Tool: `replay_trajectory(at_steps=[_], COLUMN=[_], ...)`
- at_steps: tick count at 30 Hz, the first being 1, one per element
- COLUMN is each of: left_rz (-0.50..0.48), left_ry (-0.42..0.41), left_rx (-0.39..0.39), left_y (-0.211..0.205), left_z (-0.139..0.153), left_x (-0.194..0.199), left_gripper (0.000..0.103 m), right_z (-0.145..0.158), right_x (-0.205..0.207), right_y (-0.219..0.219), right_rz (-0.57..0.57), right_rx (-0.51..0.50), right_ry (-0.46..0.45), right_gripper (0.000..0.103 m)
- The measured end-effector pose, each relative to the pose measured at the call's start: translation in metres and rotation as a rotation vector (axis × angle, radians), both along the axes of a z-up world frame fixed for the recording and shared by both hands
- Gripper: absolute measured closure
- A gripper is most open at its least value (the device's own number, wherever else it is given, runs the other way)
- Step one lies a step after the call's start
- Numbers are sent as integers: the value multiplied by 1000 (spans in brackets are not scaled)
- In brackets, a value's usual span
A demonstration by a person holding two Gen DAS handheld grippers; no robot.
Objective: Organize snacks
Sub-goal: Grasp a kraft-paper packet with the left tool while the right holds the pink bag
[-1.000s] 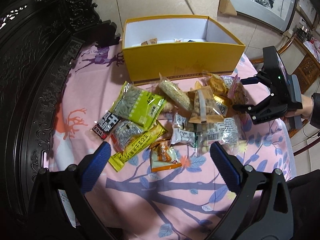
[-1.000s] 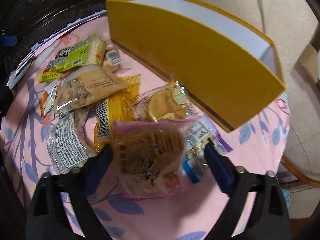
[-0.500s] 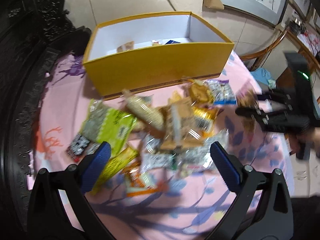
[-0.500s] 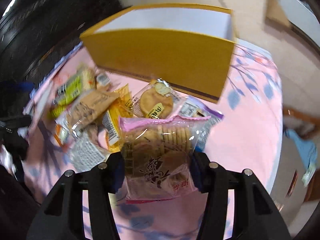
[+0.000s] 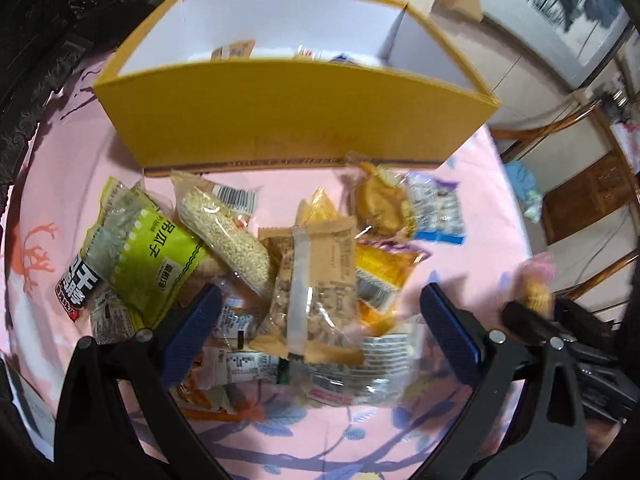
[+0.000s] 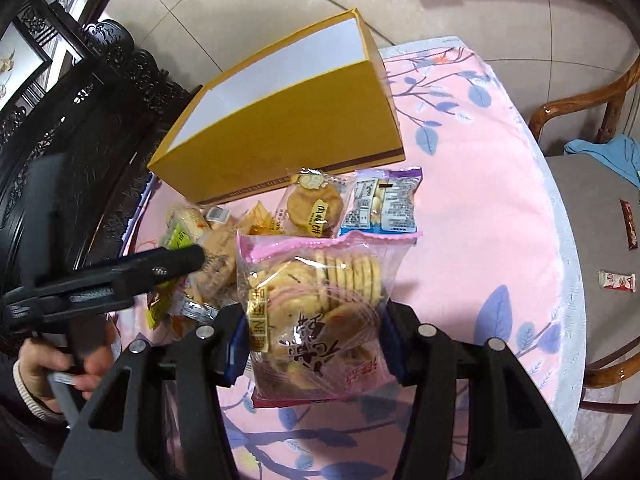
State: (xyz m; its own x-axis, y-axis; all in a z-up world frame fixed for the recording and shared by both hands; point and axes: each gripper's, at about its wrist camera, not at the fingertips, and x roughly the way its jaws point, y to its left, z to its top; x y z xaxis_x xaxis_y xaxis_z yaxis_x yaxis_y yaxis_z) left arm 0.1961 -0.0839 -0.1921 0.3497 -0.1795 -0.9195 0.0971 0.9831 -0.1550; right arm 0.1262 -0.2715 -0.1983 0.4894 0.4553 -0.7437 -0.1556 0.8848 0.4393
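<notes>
My right gripper (image 6: 312, 344) is shut on a pink-edged clear bag of round crackers (image 6: 320, 304) and holds it above the pink tablecloth; the bag shows blurred in the left wrist view (image 5: 536, 288). My left gripper (image 5: 320, 340) is open and hovers low over the pile of snack packets, with a tan nut packet (image 5: 316, 280) between its fingers. The left gripper also shows in the right wrist view (image 6: 120, 276). The yellow box (image 5: 296, 112) stands open behind the pile, with a few packets inside. It also shows in the right wrist view (image 6: 288, 128).
A green seed packet (image 5: 148, 252), a sesame bar (image 5: 224, 228), a round cake packet (image 6: 312, 208) and a blue-white packet (image 6: 380, 204) lie in front of the box. Dark carved furniture (image 6: 80, 92) stands left. A wooden chair (image 6: 592, 184) with small wrappers stands right.
My right gripper closed on the cracker bag and lifted it off the pile, pulling back. My left gripper moved forward and lower over the pile, staying open.
</notes>
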Motion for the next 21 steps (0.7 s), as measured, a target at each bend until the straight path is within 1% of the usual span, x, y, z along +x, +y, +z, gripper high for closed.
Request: replay_trajectory(at_steps=[4,9,11,12,13,14,15,18,21], left_rz=[-15,-16,-18,-23,-29,-33,-25,-14,-7], left_ry=[31,64,69,72,81,101,118,112,96], left_rx=[70,102,103,100,96,90,81,57,35], left_y=[-9,-15,-14,-14,-13,-13,-10,-5,-1], left_z=[-16,-31,-34,-36,-37,-41,-44,-43,-36], left_x=[4,6,7,6,7,8,8,7,5], left_gripper=[2,2,5,15,32,39,43,46,49], right_z=[2,2,2,2,2,2,2,3,6], right_x=[-1,-4,-5,-5,-5,-5,-5,-6,-8], right_y=[-4,-8,-11,-12,-13,-14,-15,-17,-16], right_rz=[-13,-19,-25,-29,-34,-40,-44,-51,-51], right_rx=[37,54,58,59,60,63,64,61,59], right_ry=[-7,-13,-13,-15,-16,-17,-18,-20,-30], right_gripper=[49,49,49,49,49,49,49,49,49])
